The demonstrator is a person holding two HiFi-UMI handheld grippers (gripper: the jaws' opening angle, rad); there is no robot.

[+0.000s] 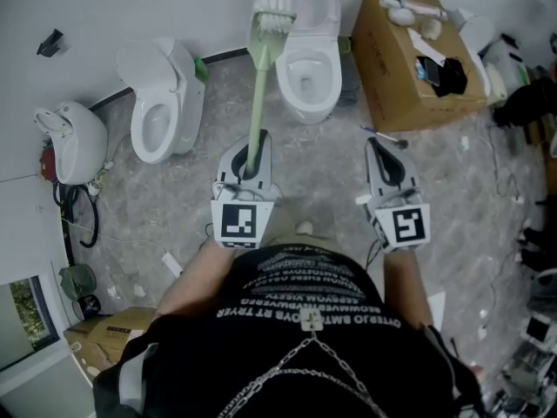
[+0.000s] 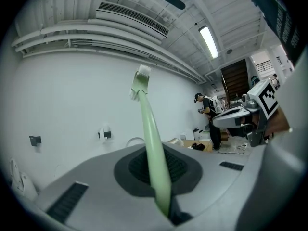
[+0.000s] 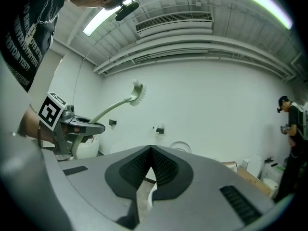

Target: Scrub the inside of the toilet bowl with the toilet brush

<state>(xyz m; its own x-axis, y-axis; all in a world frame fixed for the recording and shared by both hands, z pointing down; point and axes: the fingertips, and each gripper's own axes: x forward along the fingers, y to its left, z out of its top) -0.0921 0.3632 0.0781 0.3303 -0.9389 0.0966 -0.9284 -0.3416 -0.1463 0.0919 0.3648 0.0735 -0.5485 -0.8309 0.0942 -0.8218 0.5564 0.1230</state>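
Far left: we see a white wall fixture (image 1: 74, 142) mounted low on the wall, with dark cables hanging under it.
Left toilet: a white left toilet (image 1: 161, 103) stands beside that fixture with its seat open, well apart from the brush.
Left gripper: we read the left gripper (image 1: 248, 159) as clamped tight on the lower end of the brush handle, with both jaws pressed against it.
Toilet brush: the pale green toilet brush (image 1: 258, 94) rises out of those jaws. Its white bristle head (image 1: 272, 20) is up in the air, and in the head view it lies over the left edge of the next toilet. From the right gripper view we see the head high against the white wall, not down in any bowl.
Middle toilet: the middle toilet (image 1: 309, 55) stands ahead of us against the wall, lid up and bowl open.
Floor: mottled grey floor (image 1: 331, 172) lies between the two grippers.
Right gripper: the right gripper (image 1: 389, 159) has its jaws brought together at the tips, and we see nothing between them.
Cardboard box: a brown cardboard box (image 1: 392, 85) sits just to the right of the middle toilet, with white and dark items on top.
Far right: a person (image 3: 291, 129) stands near the wall.
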